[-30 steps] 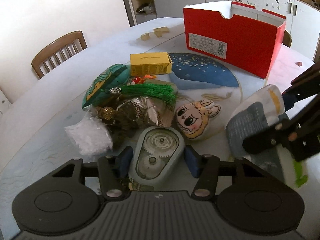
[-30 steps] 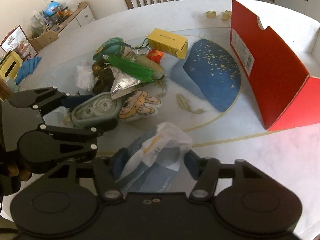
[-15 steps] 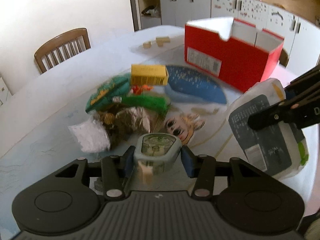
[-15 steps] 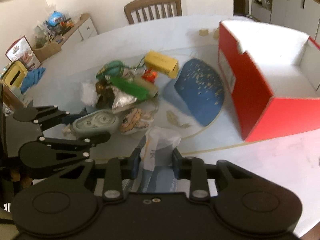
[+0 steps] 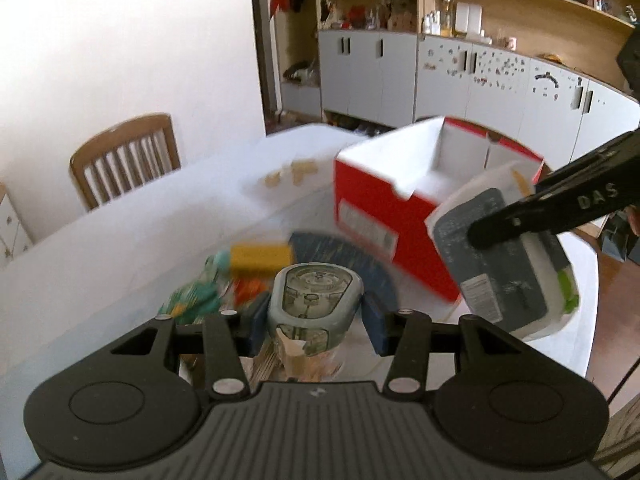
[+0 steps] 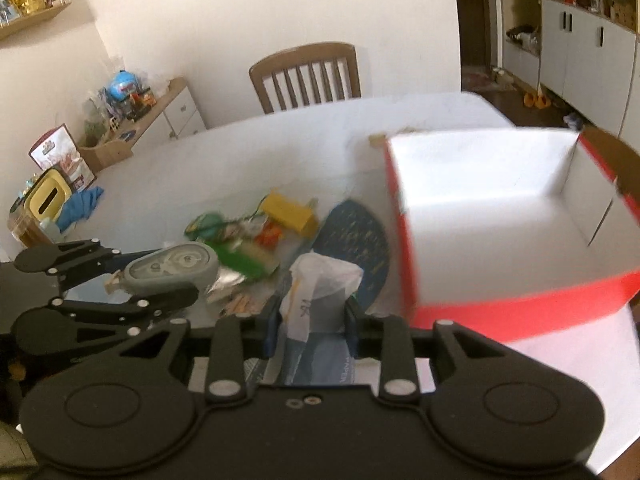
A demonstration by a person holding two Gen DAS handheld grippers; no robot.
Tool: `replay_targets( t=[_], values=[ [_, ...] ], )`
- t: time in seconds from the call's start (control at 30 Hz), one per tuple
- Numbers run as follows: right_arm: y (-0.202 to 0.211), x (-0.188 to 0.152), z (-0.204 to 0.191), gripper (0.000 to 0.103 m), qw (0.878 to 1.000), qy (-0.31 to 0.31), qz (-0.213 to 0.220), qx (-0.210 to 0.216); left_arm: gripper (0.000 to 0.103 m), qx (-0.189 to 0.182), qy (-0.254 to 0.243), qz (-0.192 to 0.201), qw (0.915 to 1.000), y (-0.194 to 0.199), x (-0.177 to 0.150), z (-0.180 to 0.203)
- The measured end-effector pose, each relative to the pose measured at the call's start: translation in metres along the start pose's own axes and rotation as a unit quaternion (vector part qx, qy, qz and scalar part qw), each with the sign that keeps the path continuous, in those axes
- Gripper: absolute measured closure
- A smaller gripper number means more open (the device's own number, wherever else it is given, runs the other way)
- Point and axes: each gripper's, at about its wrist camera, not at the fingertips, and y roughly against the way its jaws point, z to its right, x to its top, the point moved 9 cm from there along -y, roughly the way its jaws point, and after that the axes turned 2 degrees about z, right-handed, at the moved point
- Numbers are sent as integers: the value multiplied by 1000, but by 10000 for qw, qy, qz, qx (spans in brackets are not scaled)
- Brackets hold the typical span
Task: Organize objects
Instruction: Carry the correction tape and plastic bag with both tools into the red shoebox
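Note:
My left gripper (image 5: 316, 322) is shut on a grey-green correction tape dispenser (image 5: 314, 300) with clear gears, held above the table. That dispenser (image 6: 172, 268) also shows at the left of the right wrist view, between the left gripper's fingers (image 6: 132, 304). My right gripper (image 6: 311, 322) is shut on a grey and white tissue pack (image 6: 316, 292), lifted off the table. The same pack (image 5: 504, 264) hangs at the right of the left wrist view under the right gripper's finger (image 5: 552, 212). An open red box (image 6: 500, 216) with a white inside stands ahead; the box (image 5: 404, 204) is empty.
A blurred pile lies on the white round table (image 6: 240, 148): a yellow box (image 6: 290, 214), green and orange bits (image 6: 240, 252), a blue oval patch (image 6: 356, 240). Wooden chairs (image 6: 306, 76) stand behind the table. Small wooden blocks (image 5: 292, 170) sit far off. Cabinets (image 5: 460, 76) line the wall.
Both grippers closed on their items and rose off the table. The dispenser and the tissue pack came up with them. The red box now shows its open white inside.

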Motion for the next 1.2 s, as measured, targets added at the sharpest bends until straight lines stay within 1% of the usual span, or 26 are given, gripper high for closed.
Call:
replay_targets(
  t=[0.07, 0.2, 0.37, 0.63, 0.83, 1.0, 1.1, 1.2],
  values=[
    [5, 11, 17, 73, 10000, 19, 53, -4, 55, -4, 1, 82, 10000, -4, 15, 12],
    [14, 29, 51, 73, 9999, 13, 137, 4, 55, -4, 69, 119, 9999, -20, 41, 36],
    [19, 46, 93, 73, 9997, 6, 232, -12, 55, 19, 34, 147, 9999, -40, 64, 66],
    [21, 61, 154, 73, 9993, -26, 327, -163, 55, -4, -80, 147, 9999, -75, 99, 107],
    [15, 66, 188, 73, 9993, -37, 325, -206, 55, -35, -132, 51, 9999, -104, 122, 131],
    [7, 65, 210, 73, 9994, -52, 258, -213, 55, -66, -136, -87, 9998, -133, 130, 148],
    [-1, 65, 222, 73, 9995, -80, 197, -242, 55, -79, -132, -228, 9996, -154, 130, 156],
    [-7, 63, 230, 73, 9997, -103, 133, -194, 55, -79, -242, -375, 9990, -175, 127, 163]
  ],
)
